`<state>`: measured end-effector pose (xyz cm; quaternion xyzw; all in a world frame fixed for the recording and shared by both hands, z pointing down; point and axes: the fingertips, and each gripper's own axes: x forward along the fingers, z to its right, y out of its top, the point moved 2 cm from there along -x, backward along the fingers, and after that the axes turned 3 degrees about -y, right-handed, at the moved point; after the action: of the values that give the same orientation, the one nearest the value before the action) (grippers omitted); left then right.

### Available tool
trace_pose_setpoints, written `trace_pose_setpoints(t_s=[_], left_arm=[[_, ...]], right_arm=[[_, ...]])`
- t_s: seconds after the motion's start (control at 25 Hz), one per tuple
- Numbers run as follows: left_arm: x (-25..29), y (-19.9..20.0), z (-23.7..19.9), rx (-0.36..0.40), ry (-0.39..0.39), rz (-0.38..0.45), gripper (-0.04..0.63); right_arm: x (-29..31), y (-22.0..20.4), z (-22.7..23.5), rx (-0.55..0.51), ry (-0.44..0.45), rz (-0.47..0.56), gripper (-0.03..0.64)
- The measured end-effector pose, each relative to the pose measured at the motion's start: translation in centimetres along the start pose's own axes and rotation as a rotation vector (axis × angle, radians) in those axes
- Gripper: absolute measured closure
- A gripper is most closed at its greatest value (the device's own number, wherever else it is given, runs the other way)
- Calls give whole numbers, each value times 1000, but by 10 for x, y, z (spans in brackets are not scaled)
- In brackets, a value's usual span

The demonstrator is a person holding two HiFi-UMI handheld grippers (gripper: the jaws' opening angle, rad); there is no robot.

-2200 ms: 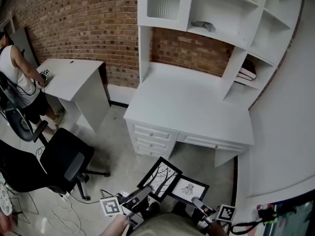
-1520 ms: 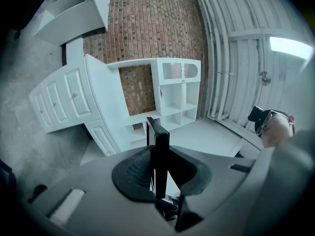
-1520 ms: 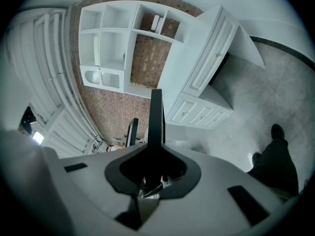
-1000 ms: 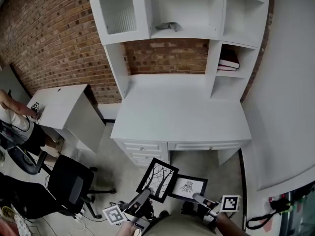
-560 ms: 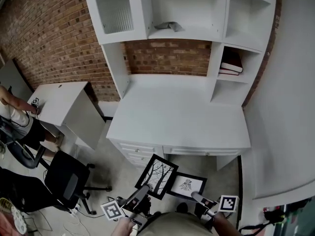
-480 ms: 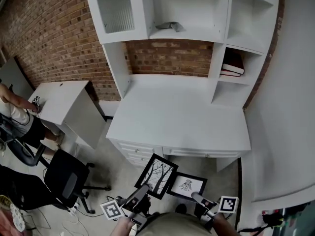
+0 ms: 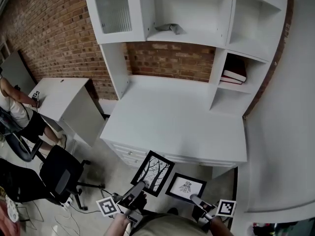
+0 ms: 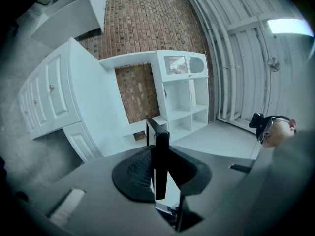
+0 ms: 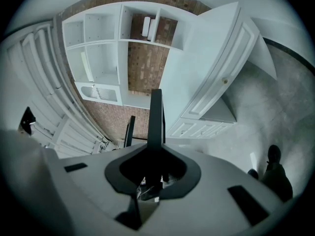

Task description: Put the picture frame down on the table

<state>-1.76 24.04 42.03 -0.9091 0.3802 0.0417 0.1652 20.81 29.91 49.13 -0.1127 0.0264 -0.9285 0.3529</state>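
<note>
Two black picture frames are held in front of the white desk (image 7: 172,127). The larger frame with a tree print (image 7: 154,172) is gripped at its lower edge by my left gripper (image 7: 138,186), which is shut on it. The smaller frame with a pale print (image 7: 186,186) is held the same way by my right gripper (image 7: 193,198). In the left gripper view the tree frame (image 8: 158,156) stands edge-on between the jaws. In the right gripper view the small frame (image 9: 155,119) also shows edge-on, with the tree frame (image 9: 129,131) beside it. Both frames hang just before the desk's front edge, above the floor.
The desk has a white hutch (image 7: 197,14) holding books (image 7: 235,75) and a grey object (image 7: 170,28). Drawers (image 7: 125,154) face me. To the left stand a small white table (image 7: 64,100), a black office chair (image 7: 59,173) and a person (image 7: 12,109).
Both frames and grippers have come closer to the desk's front edge, and the desk now fills more of the head view. The grips are unchanged.
</note>
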Motion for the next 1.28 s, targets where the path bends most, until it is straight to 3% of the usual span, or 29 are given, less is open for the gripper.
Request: trace_pose_setpoints(t_s=[0.16, 0.28, 0.4, 0.72, 1.28], left_arm=[[16, 1, 4, 4, -1, 17, 535], [20, 5, 4, 3, 4, 12, 535], [24, 15, -1, 9, 2, 9, 535], [33, 72, -28, -12, -11, -14, 535], [37, 169, -71, -37, 29, -3, 537]], right_arm=[[3, 9, 3, 0, -1, -29, 581], [-1, 15, 16, -59, -93, -47, 581], [15, 15, 7, 17, -13, -28, 581], [50, 30, -5, 34, -24, 75, 581], [126, 43, -26, 19, -87, 87, 581]])
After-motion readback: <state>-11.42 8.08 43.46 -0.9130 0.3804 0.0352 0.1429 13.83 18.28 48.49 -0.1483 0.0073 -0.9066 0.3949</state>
